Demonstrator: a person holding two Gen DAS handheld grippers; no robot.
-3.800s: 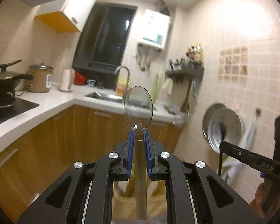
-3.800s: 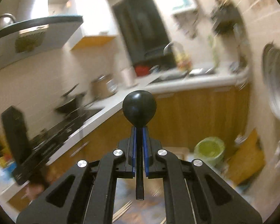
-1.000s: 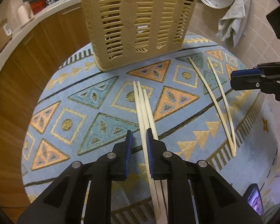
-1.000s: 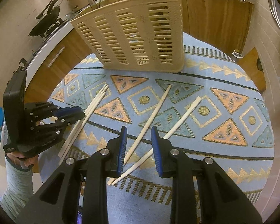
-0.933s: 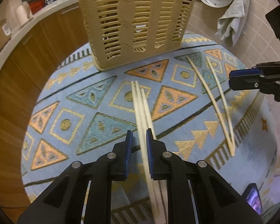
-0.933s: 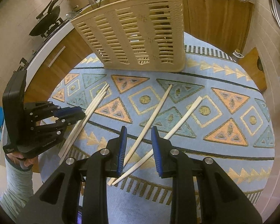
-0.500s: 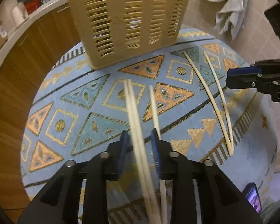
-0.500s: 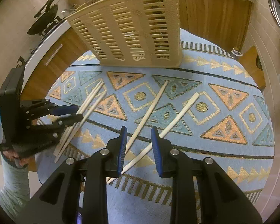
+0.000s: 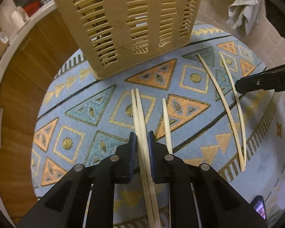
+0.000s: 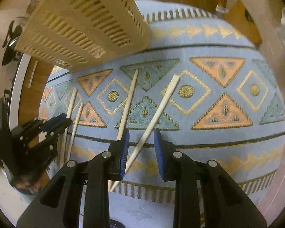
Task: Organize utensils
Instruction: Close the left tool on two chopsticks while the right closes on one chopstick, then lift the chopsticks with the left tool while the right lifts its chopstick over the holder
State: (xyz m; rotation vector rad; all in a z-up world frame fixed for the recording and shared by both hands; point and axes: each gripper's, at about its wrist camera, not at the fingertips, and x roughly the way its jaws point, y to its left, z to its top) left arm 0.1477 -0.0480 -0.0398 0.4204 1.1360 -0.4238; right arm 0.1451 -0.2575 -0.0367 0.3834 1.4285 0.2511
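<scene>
A second ago three chopsticks lay bunched under the left gripper (image 9: 142, 142); now its jaws are closing on a pair of chopsticks (image 9: 137, 110), and the third chopstick (image 9: 166, 121) lies split off at three o'clock. The right gripper (image 10: 140, 142), narrowly open, straddles another chopstick (image 10: 157, 110). The utensil basket (image 9: 127, 24) waits at twelve o'clock on the patterned table (image 9: 199, 114), so loading seems next.

One chopstick (image 9: 166, 123) apart from pair (image 9: 140, 125)

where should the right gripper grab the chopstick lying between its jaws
Grip the chopstick at mid-shaft, coming from above with the right gripper rolled so its jaws cross the stick. It lies flat and slanted on the tablecloth; its tapered end is thinner, so probably harder to pinch.
</scene>
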